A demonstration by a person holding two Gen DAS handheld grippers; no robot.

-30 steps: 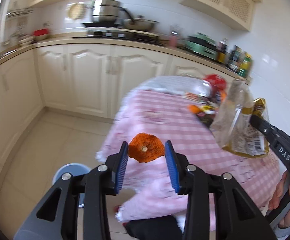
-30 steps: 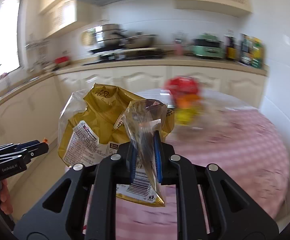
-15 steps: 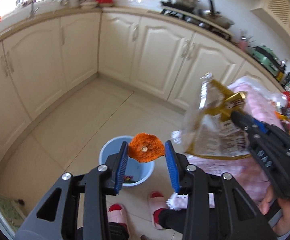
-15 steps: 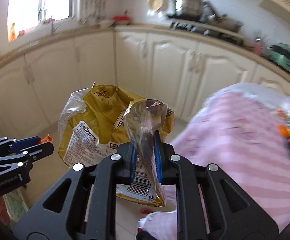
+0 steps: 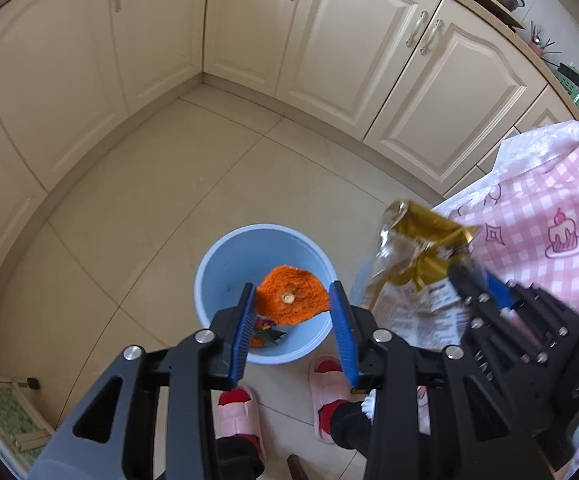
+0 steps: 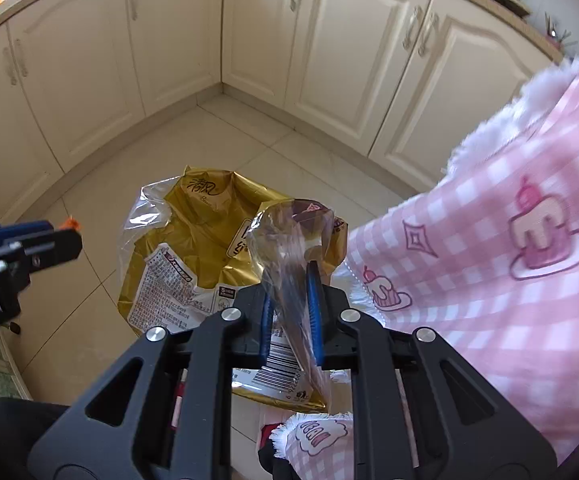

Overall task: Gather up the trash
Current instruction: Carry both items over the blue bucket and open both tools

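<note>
Both tools now down from tablecloth (image 5: 537,216) level, over bucket (image 5: 217,276)

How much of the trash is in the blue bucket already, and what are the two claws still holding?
Some scraps already lie at the bottom of the blue bucket. The left claw holds an orange peel right above it, not dropped yet. The right claw is shut on a gold and clear plastic wrapper, which hangs beside the bucket by the pink checked tablecloth. Both pieces have yet to go in.
</note>
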